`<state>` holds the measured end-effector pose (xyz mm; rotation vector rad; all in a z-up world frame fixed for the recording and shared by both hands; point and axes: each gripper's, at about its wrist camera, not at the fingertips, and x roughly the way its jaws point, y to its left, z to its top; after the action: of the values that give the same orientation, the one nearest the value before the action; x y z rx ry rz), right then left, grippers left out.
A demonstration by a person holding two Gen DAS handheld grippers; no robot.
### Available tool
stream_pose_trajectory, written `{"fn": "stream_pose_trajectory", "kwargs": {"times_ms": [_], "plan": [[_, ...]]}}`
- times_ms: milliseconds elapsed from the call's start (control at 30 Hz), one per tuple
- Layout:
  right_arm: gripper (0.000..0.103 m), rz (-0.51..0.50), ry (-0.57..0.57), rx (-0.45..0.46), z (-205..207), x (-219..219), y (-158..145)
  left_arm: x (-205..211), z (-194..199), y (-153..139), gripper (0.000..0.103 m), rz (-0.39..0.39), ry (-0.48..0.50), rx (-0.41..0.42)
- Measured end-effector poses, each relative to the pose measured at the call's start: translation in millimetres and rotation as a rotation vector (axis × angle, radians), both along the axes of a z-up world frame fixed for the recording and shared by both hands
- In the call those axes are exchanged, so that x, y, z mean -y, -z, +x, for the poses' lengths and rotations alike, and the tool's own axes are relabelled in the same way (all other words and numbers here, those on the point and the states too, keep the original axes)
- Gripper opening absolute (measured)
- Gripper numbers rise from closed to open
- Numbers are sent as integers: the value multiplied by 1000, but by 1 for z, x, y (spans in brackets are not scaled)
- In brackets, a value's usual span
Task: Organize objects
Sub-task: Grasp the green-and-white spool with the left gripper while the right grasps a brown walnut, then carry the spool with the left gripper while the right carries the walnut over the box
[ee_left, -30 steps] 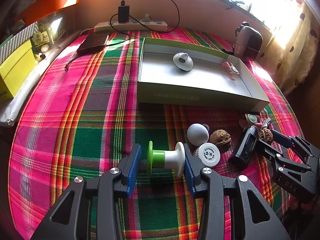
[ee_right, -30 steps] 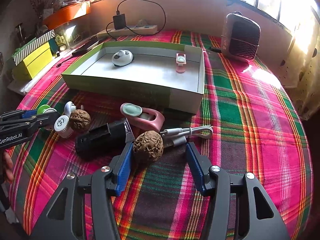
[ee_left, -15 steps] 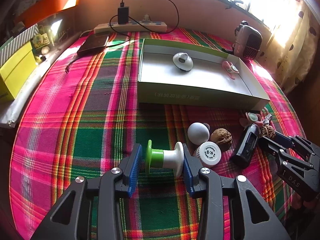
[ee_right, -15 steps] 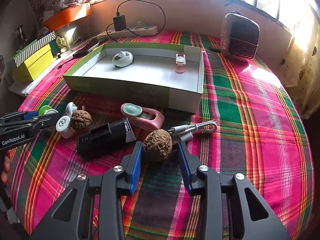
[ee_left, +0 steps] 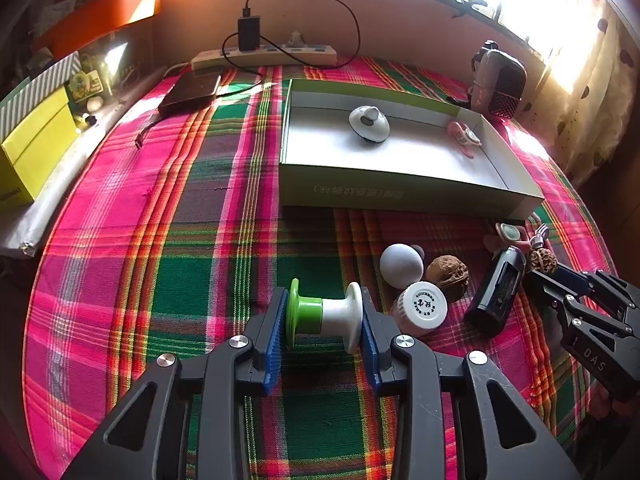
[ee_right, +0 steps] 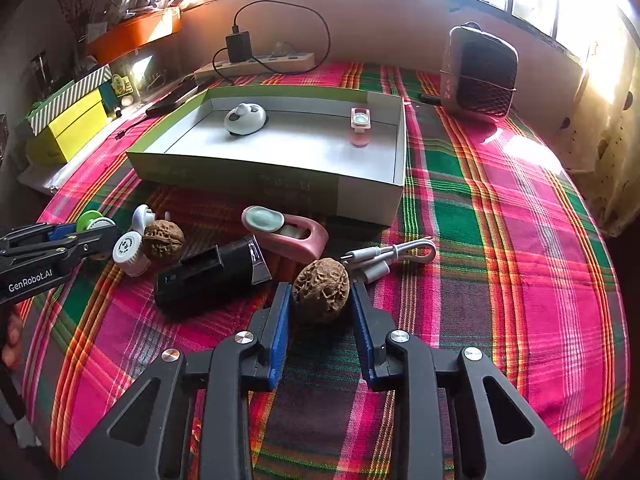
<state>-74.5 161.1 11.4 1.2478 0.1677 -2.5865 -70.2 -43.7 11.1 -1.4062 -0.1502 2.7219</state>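
On the plaid cloth my left gripper (ee_left: 324, 314) is closing, and its blue pads touch both ends of a green-and-white spool (ee_left: 320, 314) lying on its side. My right gripper (ee_right: 320, 298) is closing too, with its pads against a brown walnut (ee_right: 320, 290). Behind stands a shallow green box (ee_left: 400, 196) holding a white round gadget (ee_left: 369, 124) and a small pink piece (ee_left: 464, 138). A white ball (ee_left: 401, 266), a white capped bottle (ee_left: 424, 306), a second walnut (ee_left: 447, 276), a black device (ee_right: 208, 276), a pink-and-mint holder (ee_right: 284, 232) and a white cable (ee_right: 392, 254) lie between the grippers.
A power strip (ee_left: 264, 56) with a charger sits at the back wall, and a dark flat device (ee_left: 190, 94) lies in front of it. A yellow box (ee_left: 32, 148) stands at the left edge. A mesh-fronted appliance (ee_right: 478, 72) is at the back right, by the curtain.
Both pairs of jaws have narrowed. The left pads came in onto the spool's ends, and the right pads closed in from a wide gap onto the walnut. Neither hand shifted.
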Motion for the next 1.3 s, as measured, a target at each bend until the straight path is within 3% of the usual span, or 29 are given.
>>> {"fn": "stream_pose_trajectory", "kwargs": {"times_ms": [333,867,1300], "plan": [[30,-2,7,-12,3,-2,-4,0,1,-4,30,-16,-1,-5],[30,-42,-14,-46,8,1,-23,-15,10,-28,30,-49,23,-85],[30,-62,-24,-78,-7,5,-41,-23,-8,-44,30,-34,51,-123]]}}
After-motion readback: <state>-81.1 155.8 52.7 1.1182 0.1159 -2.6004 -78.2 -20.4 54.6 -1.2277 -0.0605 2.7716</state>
